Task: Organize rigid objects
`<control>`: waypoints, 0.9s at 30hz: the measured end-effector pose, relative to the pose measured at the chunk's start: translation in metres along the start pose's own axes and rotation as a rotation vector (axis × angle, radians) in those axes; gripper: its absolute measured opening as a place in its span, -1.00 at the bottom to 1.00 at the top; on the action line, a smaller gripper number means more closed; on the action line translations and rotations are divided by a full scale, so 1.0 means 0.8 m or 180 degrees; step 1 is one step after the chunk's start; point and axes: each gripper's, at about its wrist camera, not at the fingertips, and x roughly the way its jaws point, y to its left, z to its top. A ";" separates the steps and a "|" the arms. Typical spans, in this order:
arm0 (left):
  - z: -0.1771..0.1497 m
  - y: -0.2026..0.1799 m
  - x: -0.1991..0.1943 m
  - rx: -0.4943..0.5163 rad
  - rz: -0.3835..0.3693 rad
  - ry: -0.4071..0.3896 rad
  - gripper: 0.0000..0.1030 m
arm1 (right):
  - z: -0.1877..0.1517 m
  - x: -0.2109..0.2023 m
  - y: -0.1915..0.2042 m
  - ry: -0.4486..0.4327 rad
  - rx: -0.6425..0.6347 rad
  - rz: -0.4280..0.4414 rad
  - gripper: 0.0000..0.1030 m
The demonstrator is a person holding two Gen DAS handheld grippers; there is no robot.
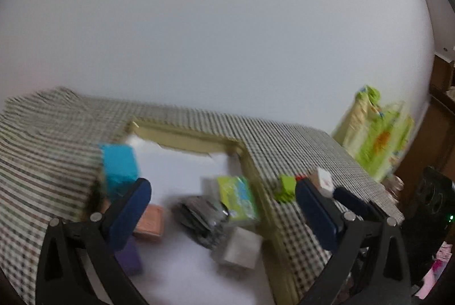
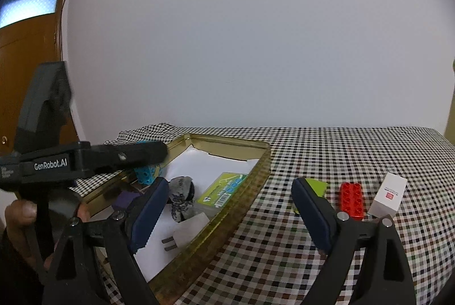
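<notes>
— Status of both tongs?
— Left tongs (image 1: pixel 223 201) spread apart, holding nothing, above the gold tray (image 2: pixel 241 191). Right tongs (image 2: pixel 227 208) likewise apart and bare, over the tray's right rim.
— Contents?
— In the tray: blue block (image 2: pixel 146 174), green card (image 2: pixel 223 191), grey bundle (image 2: pixel 180 198), white plug (image 2: pixel 186 234). On the checked counter (image 2: pixel 341 151), right of the tray: green block (image 2: pixel 318 187), red brick (image 2: pixel 352 199), white box (image 2: pixel 388 198), just beside one another.
</notes>
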 end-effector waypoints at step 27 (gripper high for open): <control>0.012 0.038 0.045 -0.0717 0.0255 0.0290 1.00 | -0.003 -0.009 -0.018 0.0011 0.0188 0.0000 0.75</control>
